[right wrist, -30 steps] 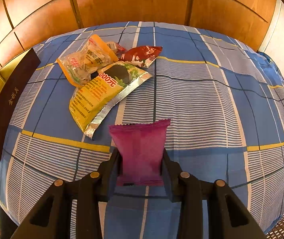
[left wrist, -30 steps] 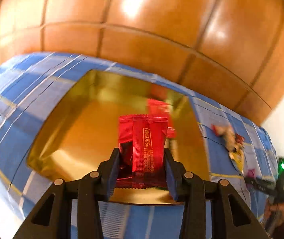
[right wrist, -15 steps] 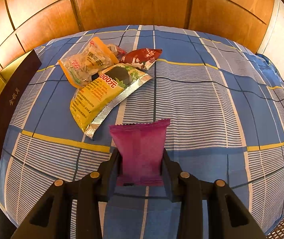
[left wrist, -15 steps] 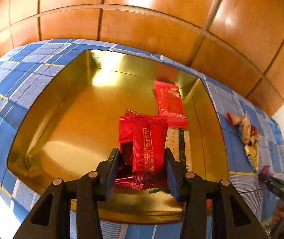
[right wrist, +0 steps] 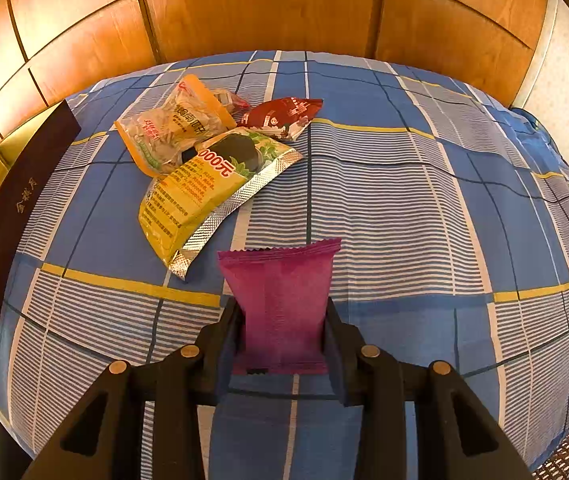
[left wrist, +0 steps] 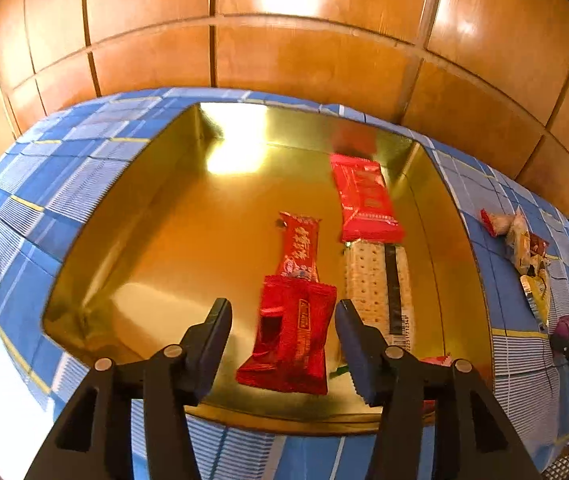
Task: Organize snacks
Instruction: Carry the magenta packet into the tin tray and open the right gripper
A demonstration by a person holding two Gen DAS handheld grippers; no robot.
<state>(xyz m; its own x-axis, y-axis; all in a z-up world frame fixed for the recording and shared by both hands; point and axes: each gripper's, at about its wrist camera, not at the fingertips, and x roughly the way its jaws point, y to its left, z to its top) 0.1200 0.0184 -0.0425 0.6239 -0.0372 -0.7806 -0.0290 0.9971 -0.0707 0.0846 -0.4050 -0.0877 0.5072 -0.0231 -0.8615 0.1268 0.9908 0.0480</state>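
Red snack packet (left wrist: 290, 336) — between spread left tool (left wrist: 283, 342).

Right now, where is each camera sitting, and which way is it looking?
Left wrist: sits on the left gripper, looking down into the gold tray; its open jaws frame a red snack packet.
Right wrist: sits on the right gripper, looking across the blue plaid cloth at a snack pile; its jaws grip a purple packet.
Shared: the cloth, snack pile, purple packet and wooden wall; the left view also catches the right gripper at its right edge.
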